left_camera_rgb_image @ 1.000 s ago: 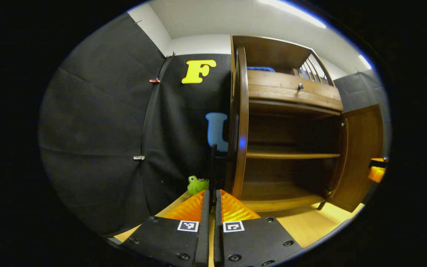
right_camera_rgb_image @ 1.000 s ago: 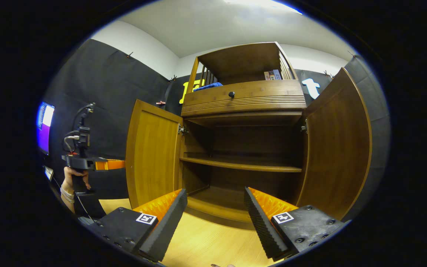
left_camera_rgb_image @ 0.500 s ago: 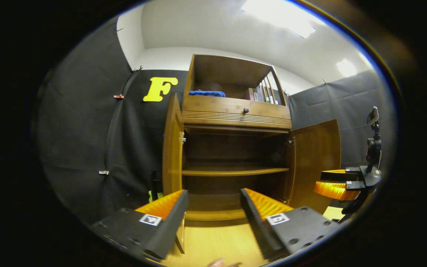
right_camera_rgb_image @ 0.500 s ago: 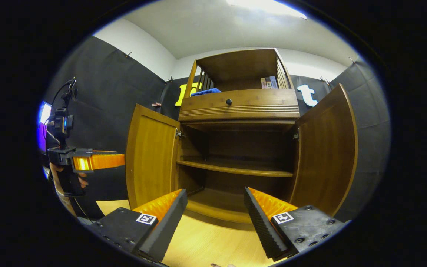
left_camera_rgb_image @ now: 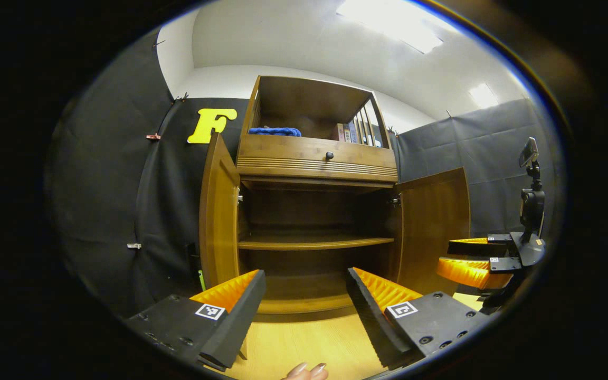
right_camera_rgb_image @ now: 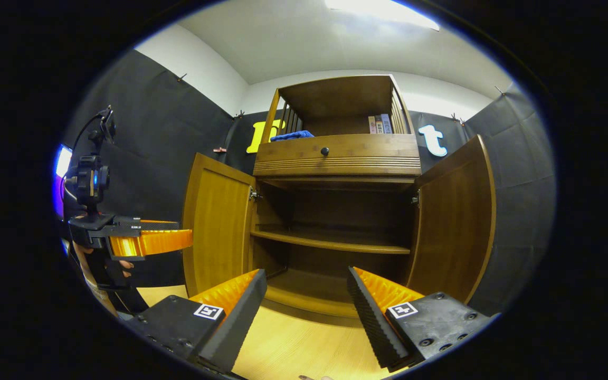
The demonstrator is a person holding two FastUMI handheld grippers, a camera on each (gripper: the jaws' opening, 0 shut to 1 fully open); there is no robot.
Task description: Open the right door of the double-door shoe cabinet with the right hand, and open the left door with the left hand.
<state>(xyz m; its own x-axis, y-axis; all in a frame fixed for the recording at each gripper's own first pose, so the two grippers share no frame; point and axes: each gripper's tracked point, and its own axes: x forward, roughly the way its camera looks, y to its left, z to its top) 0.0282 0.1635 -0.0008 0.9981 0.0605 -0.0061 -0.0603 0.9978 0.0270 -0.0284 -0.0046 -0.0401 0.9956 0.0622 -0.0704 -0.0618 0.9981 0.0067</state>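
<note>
The wooden shoe cabinet stands ahead with both doors swung wide. Its left door and right door hang outward, showing a bare middle shelf. My left gripper is open in front of the cabinet, nothing between its fingers; it also appears at the left of the right gripper view. My right gripper is open too, holding nothing, and shows at the right of the left gripper view.
Above the doors is a drawer with a dark knob. The top shelf holds a blue cloth and a few books. Light wooden floor lies in front. Black cloth walls close in on both sides.
My left gripper went from shut at the left door's edge to open, then drew back and turned to face the cabinet. The right gripper backed off slightly.
</note>
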